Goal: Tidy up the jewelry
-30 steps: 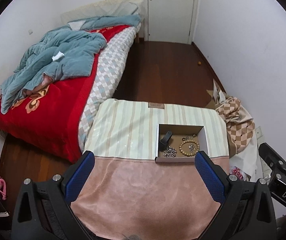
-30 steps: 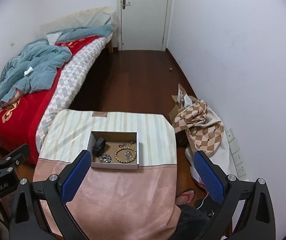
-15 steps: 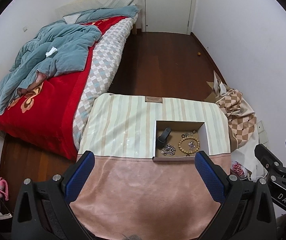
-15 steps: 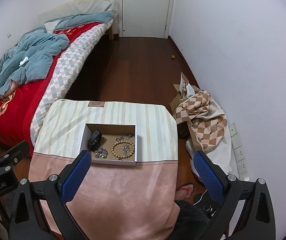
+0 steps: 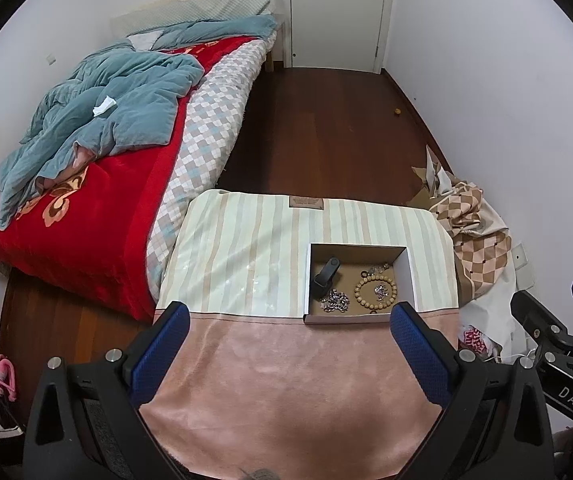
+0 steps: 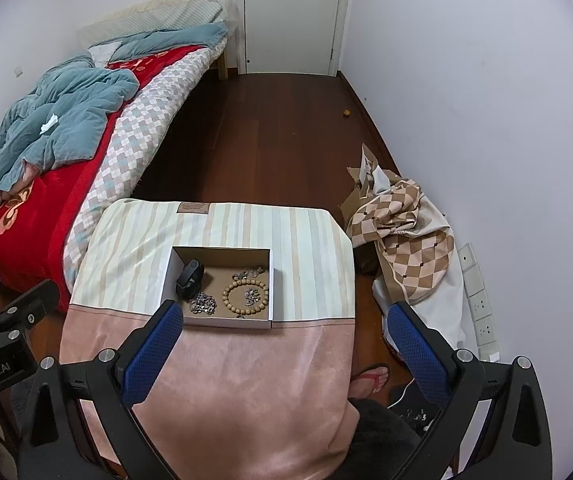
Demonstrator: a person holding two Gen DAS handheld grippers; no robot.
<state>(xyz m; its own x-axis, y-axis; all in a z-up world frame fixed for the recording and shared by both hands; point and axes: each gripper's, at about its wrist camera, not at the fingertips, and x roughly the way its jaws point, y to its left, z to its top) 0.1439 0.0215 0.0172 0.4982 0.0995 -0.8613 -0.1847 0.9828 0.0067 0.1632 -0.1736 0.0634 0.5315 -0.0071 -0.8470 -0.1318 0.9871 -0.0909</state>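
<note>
A shallow cardboard box (image 5: 403, 276) sits on a cloth-covered table (image 5: 286, 380), on the striped part of the cloth at the seam with the pink part. Inside lie a bead bracelet (image 5: 374, 293), a silver chain (image 5: 335, 301), a black band (image 5: 325, 275) and small silver pieces (image 5: 378, 269). The left gripper (image 5: 289, 330) and right gripper (image 6: 286, 330) hover above the table's near end, jaws spread wide, holding nothing. A bed (image 5: 86, 184) stands left of the table; a door (image 5: 336, 12) is at the far wall.
</note>
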